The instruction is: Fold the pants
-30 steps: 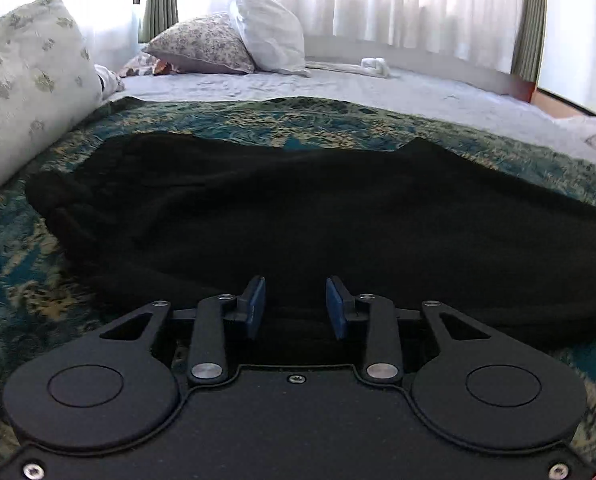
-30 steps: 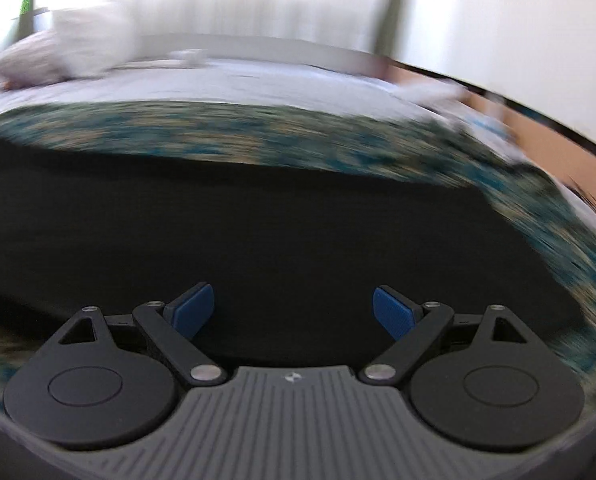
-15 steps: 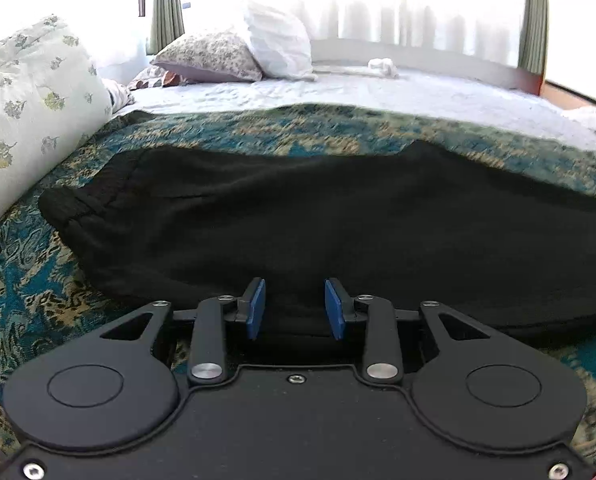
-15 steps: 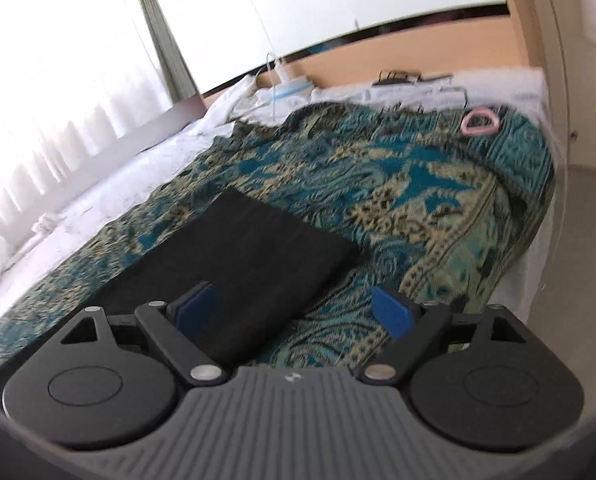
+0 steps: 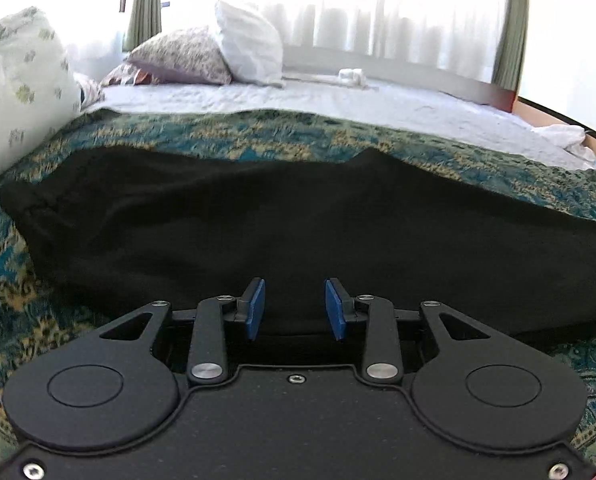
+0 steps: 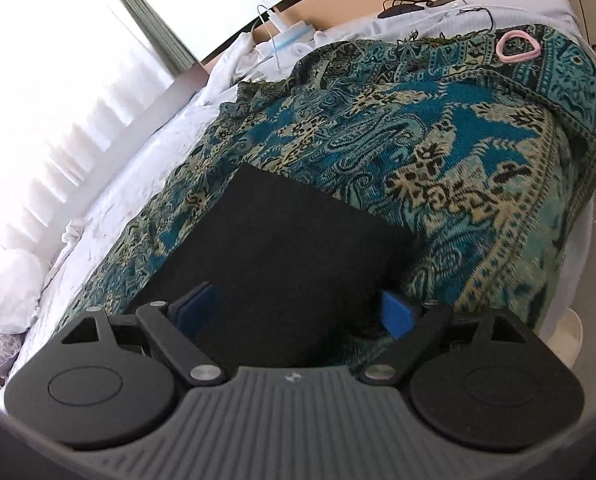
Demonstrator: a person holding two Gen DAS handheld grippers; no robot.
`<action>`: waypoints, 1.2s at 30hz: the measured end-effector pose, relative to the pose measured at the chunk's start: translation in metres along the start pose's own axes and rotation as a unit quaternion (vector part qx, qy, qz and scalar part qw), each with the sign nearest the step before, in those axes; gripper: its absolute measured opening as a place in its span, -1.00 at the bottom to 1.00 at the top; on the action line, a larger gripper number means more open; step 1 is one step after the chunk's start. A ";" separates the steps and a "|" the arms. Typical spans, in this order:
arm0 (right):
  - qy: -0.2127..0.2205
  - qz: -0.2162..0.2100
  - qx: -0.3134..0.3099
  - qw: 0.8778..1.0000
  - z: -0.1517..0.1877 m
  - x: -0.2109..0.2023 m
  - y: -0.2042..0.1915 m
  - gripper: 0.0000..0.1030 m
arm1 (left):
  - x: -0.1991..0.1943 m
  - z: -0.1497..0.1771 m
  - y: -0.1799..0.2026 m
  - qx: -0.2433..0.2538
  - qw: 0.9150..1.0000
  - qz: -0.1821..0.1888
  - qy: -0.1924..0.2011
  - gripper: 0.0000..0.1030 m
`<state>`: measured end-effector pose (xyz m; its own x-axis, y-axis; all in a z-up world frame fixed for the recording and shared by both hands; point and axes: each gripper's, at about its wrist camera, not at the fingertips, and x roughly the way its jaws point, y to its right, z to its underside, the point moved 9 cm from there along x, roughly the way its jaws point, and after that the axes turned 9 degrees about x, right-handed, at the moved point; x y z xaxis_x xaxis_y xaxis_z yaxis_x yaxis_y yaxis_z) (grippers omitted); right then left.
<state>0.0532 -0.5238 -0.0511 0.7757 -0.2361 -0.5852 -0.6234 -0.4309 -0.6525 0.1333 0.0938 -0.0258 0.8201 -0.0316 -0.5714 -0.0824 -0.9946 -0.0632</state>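
Black pants [image 5: 298,220] lie flat across a teal patterned bedspread [image 5: 257,136], waistband at the left in the left wrist view. My left gripper [image 5: 294,308] sits at their near edge. Its blue pads stand a little apart, and I see no fabric pinched between them. In the right wrist view the square leg end of the pants [image 6: 281,248] lies on the bedspread [image 6: 418,140]. My right gripper [image 6: 298,314] is just above that end. Its jaws are wide open and straddle the leg's width, and its view is tilted.
Pillows lean at the left [image 5: 17,92] and at the back [image 5: 181,56]. A white sheet [image 5: 338,100] covers the far half of the bed. A pink ring [image 6: 518,46] lies near the bedspread's far corner, cables [image 6: 402,6] behind it. The bed's edge drops off at the right [image 6: 578,240].
The right gripper has swung along the pants to the leg end and rolled, so its view now tilts. The left gripper has shifted only slightly along the near edge. Both openings are unchanged.
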 end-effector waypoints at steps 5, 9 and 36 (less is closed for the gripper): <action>0.011 -0.011 -0.009 1.000 -0.005 0.012 -0.004 0.79 | 0.004 -0.001 0.000 0.012 1.000 -0.001 -0.004 -0.37; 0.023 -0.001 -0.032 0.999 -0.008 0.021 -0.010 0.79 | 0.011 0.005 -0.002 0.015 1.000 -0.010 -0.012 -0.36; -0.200 -0.159 -0.469 0.845 0.328 -0.014 -0.287 -0.87 | 0.015 0.020 0.003 0.034 0.998 0.003 0.052 -0.14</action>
<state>0.1892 -0.1110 -0.0136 0.6770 0.2540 -0.6907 0.1077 -0.9626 -0.2485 0.1339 0.0922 -0.0515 0.8733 -0.0516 -0.4844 -0.1236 -0.9853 -0.1178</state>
